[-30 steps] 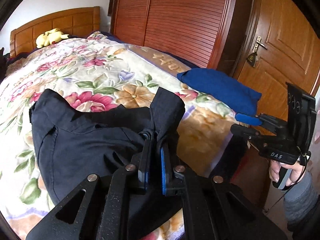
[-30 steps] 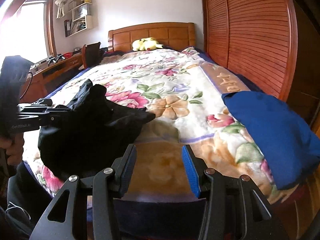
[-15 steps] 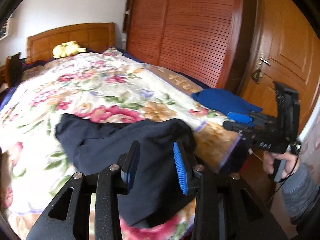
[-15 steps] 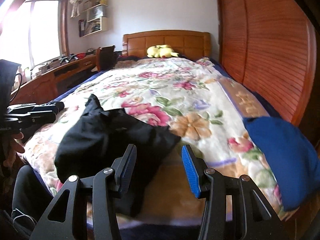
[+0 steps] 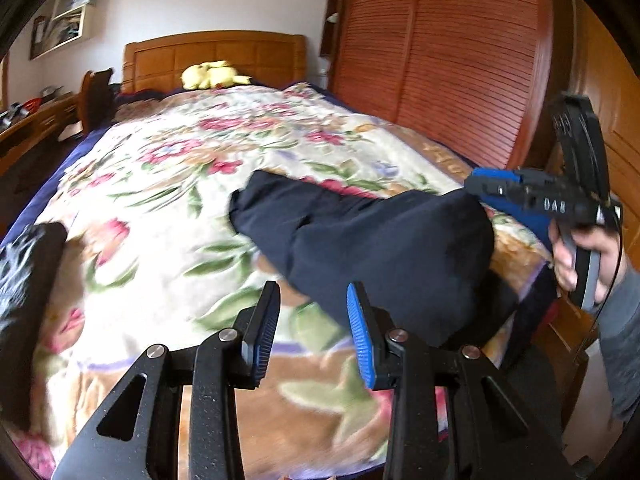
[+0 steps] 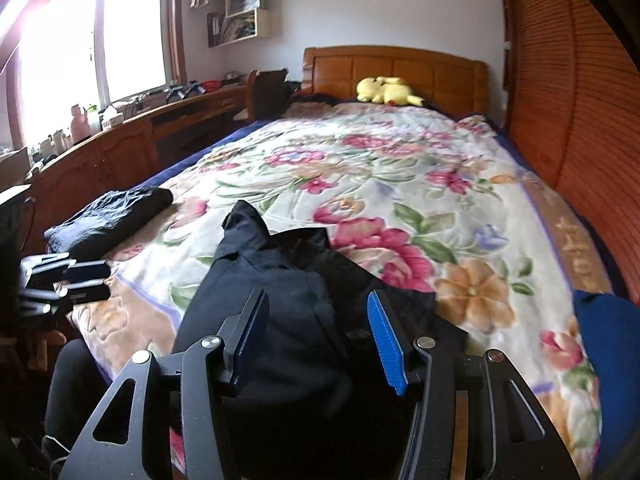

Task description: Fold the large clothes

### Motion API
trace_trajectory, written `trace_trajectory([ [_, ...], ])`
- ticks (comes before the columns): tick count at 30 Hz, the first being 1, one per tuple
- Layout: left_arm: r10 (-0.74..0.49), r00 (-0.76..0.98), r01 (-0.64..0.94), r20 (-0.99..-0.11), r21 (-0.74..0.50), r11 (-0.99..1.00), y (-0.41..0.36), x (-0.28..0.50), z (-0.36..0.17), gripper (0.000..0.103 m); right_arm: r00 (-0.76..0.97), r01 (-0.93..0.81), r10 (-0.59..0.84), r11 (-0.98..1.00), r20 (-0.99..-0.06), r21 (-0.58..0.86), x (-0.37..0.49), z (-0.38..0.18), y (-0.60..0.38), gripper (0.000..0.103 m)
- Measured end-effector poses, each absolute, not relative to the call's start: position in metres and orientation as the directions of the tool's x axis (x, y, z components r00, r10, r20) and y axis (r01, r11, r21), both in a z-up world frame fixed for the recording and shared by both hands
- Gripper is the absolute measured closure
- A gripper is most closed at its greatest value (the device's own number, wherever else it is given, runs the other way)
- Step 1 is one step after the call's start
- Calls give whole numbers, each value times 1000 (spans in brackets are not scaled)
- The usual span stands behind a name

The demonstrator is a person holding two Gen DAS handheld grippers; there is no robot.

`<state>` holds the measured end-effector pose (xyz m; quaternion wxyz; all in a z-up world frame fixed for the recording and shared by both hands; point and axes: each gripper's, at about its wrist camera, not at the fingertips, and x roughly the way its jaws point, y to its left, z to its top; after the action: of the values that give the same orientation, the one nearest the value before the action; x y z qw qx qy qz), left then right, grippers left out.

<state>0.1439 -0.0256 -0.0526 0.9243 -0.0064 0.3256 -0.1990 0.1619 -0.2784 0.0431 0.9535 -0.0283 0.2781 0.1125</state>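
Note:
A dark navy garment (image 5: 372,236) lies crumpled near the foot of the bed on the floral blanket (image 5: 168,184); it also shows in the right wrist view (image 6: 288,300). My left gripper (image 5: 314,332) is open and empty, just short of the garment's near edge. My right gripper (image 6: 320,340) is open and empty, low over the garment's near end. The right gripper also shows at the right of the left wrist view (image 5: 520,194), and the left gripper at the left edge of the right wrist view (image 6: 68,284).
A folded dark garment (image 6: 108,216) lies at the bed's left edge. A blue folded cloth (image 6: 608,336) lies at the right. A yellow plush toy (image 6: 386,90) sits by the headboard. A wooden wardrobe (image 5: 440,60) stands right, a desk (image 6: 132,132) left.
My left gripper opened and let go of the dark garment, then drew back to the left. The garment dropped onto the blanket. My right gripper moved left over the garment.

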Motion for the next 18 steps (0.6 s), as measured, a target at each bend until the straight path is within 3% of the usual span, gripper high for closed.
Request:
trace_trajectory([
  [9, -342, 701, 313, -626, -161, 936, -1, 142, -77, 67, 700, -244, 198, 969, -686, 30, 230, 27, -285, 49],
  [18, -352, 693, 320, -629, -170, 932, 0, 138, -84, 67, 603, -296, 266, 950, -752, 99, 241, 14, -289, 49],
])
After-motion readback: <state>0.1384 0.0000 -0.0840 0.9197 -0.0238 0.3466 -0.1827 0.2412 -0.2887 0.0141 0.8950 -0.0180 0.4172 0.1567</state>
